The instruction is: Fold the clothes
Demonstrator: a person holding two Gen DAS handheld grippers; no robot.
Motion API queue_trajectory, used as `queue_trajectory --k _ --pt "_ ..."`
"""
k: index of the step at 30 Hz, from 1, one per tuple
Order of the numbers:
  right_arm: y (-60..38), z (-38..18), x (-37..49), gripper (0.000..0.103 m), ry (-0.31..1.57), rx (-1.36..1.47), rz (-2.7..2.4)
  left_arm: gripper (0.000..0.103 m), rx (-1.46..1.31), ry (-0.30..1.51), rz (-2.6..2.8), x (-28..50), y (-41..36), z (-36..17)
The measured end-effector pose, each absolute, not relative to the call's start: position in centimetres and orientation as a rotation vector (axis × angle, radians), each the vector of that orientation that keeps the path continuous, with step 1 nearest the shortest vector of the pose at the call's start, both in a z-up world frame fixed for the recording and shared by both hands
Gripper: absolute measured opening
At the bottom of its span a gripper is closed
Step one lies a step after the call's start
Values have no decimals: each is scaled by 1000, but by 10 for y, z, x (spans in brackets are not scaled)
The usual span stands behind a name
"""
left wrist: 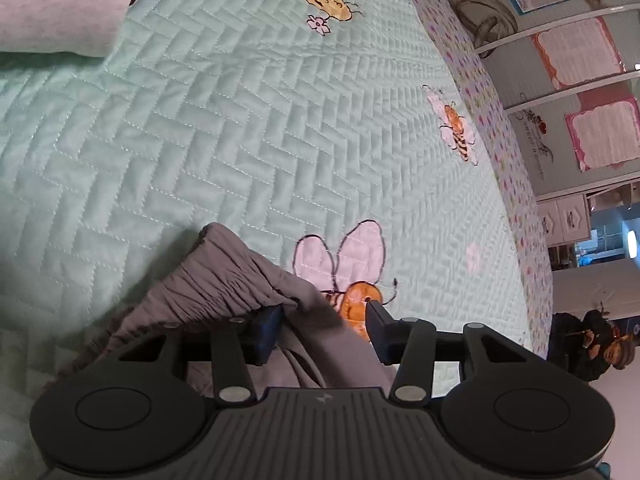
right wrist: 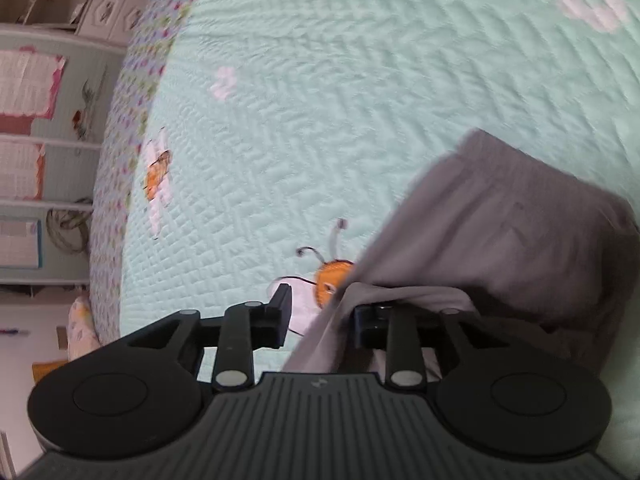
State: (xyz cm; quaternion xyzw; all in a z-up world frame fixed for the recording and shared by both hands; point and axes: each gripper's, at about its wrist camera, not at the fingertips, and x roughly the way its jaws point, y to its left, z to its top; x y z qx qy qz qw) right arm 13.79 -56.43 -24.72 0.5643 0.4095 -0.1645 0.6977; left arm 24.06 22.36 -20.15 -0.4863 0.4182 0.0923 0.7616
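Observation:
A grey garment with a gathered elastic waistband (left wrist: 224, 280) lies on the mint quilted bedspread (left wrist: 200, 140). My left gripper (left wrist: 324, 320) is open, its jaws wide apart, with grey cloth lying between them and over the left finger. In the right wrist view the same grey garment (right wrist: 500, 232) lies at the right. My right gripper (right wrist: 320, 312) is open; an edge of the cloth drapes over its right finger and sits between the jaws. That view is motion-blurred.
The bedspread has bee (left wrist: 456, 128) and flower appliqués and a floral border (left wrist: 516, 184) at the bed's edge. A grey pillow (left wrist: 60, 8) lies at the upper left. Beyond the edge stand white shelves with papers (left wrist: 576, 56) and boxes (right wrist: 108, 12).

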Motion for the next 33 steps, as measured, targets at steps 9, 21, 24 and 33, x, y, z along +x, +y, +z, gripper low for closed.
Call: queue_trajectory --k 9,21,24,33 --pt "-585 -224 119 48 972 1250 -263 52 -1022 921 161 233 224 -195" --pt "-542 -178 -3 57 725 679 -104 66 -1008 896 64 177 214 -175" --pt "-498 -189 -32 61 626 340 -119 68 -995 883 54 155 207 -171" --pt "-448 -246 -22 58 637 -277 -168 70 -897 931 28 100 177 -173"
